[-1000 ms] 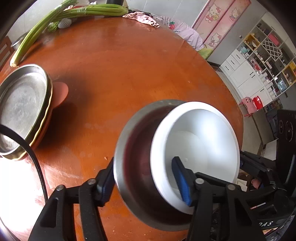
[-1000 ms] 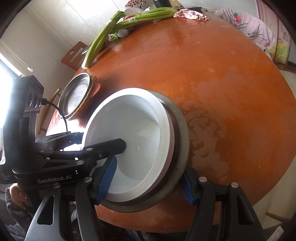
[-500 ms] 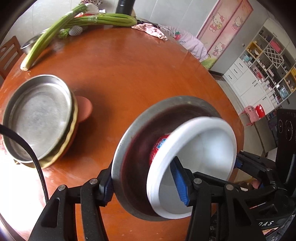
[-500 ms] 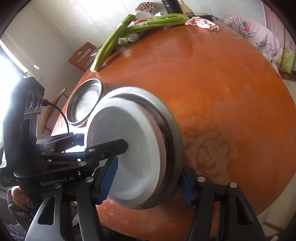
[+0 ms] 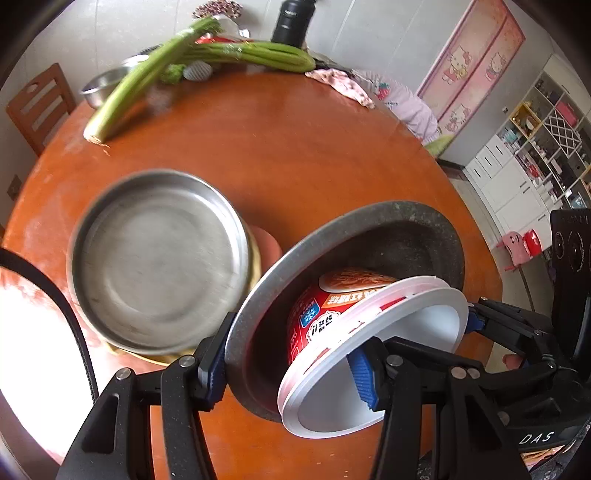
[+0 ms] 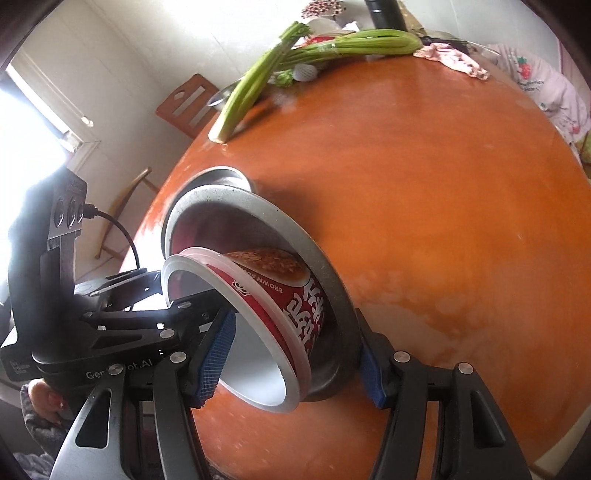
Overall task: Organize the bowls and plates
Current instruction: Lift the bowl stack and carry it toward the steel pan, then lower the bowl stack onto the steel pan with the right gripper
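Note:
A steel bowl hangs tilted above the round wooden table, with a red and white paper noodle bowl lying loose inside it and sticking out of its mouth. My left gripper is shut across both bowls' walls, one pad outside the steel rim and one inside the paper bowl. My right gripper clamps the opposite side of the steel bowl and paper bowl the same way. A stack of plates with a steel plate on top sits just left of the bowls.
Celery stalks, a small steel bowl, a black bottle and a pink cloth lie along the far table edge. A wooden chair stands at the far left. Shelves line the right wall.
Both grippers carried the two bowls up and left toward the plate stack. The bowls tilted further, and the paper bowl slid partly out of the steel one, baring its red side.

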The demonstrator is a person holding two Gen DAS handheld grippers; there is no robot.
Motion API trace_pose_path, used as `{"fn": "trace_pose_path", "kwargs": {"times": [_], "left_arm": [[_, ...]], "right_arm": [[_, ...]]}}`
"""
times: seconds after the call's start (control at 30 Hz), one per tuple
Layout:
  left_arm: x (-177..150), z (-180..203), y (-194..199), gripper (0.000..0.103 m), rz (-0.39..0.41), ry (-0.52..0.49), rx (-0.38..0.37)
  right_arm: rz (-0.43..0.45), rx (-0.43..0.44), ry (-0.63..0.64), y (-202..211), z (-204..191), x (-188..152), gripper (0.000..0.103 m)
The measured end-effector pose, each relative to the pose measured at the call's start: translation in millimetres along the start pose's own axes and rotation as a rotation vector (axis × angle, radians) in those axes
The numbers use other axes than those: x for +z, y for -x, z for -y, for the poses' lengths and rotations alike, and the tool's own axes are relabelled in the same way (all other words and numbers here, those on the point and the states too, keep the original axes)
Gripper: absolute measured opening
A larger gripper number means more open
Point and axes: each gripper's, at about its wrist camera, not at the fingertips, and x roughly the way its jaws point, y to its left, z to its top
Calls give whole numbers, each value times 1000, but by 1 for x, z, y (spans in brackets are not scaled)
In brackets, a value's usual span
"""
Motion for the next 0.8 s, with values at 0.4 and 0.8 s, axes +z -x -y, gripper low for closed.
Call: {"fn": "trace_pose_path", "kwargs": {"times": [0.4,0.8], "left_arm": [[22,-49,37,54,60,54,65],[29,-97,32,54,46,135,84]], "right_arm": [[-2,63,70,-21,-46,49,64],[-67,96,104,-63,-73,75,64]]}}
